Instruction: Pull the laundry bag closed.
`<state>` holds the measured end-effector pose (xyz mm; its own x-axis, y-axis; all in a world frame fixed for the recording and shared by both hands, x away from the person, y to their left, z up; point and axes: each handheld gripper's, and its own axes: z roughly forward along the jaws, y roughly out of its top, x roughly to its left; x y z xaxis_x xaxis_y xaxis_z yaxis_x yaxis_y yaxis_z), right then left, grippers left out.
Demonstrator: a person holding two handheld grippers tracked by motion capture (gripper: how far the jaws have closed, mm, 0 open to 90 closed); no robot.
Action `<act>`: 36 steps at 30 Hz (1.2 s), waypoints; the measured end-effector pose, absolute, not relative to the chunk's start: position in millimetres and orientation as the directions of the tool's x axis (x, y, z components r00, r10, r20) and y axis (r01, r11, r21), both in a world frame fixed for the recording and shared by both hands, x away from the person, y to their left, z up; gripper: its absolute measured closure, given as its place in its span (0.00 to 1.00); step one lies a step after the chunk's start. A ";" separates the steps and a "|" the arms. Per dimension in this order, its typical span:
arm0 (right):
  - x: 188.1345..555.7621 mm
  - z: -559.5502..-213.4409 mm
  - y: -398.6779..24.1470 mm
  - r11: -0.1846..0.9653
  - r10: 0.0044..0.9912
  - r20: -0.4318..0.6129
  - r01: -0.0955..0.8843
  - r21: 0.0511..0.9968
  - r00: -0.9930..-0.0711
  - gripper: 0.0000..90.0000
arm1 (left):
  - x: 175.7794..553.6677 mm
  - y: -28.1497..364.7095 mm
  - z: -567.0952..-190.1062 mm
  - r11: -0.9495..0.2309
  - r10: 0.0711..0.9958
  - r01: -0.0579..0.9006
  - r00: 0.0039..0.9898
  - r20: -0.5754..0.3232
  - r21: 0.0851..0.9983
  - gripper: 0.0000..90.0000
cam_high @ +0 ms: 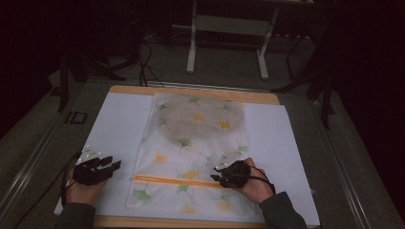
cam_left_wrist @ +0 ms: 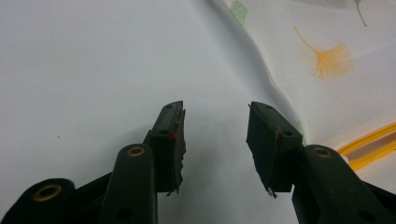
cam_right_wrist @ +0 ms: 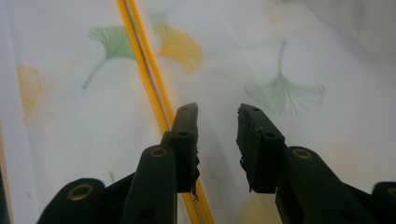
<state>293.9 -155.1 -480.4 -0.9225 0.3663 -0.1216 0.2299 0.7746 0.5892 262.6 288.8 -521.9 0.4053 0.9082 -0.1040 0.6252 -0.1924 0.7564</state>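
Two grippers, left [cam_high: 111, 164] and right [cam_high: 218, 177], fingers spread, pinching nothing. One leaf-print bag [cam_high: 191, 143] with one orange zipper [cam_high: 176, 181] lies on one bench [cam_high: 267, 98].

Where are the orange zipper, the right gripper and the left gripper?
orange zipper [cam_high: 174, 181]: high view, middle of the strip across the leaf-print bag.
right gripper [cam_right_wrist: 217, 140]: right gripper view, gap between its open jaws, above the bag.
left gripper [cam_left_wrist: 215, 137]: left gripper view, gap between its open jaws, above the white sheet.
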 end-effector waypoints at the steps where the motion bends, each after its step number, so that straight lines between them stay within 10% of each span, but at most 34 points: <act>1: 293.9 -480.4 -155.1 0.775 0.366 -0.122 0.230 0.589 -0.923 0.76 | 262.6 288.8 -521.9 -0.192 0.908 0.625 0.405 -0.104 0.756 0.63; 36: 308.9 -475.4 -27.8 0.809 0.188 -0.147 0.068 0.584 -0.971 0.95 | 263.2 294.4 -519.2 -0.178 0.899 0.612 0.420 -0.126 0.770 0.63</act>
<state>308.9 -27.8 -475.4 -0.9711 0.1879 -0.1472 0.0680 0.8088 0.5841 263.2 294.4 -519.2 0.4200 0.8988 -0.1256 0.6123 -0.1785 0.7702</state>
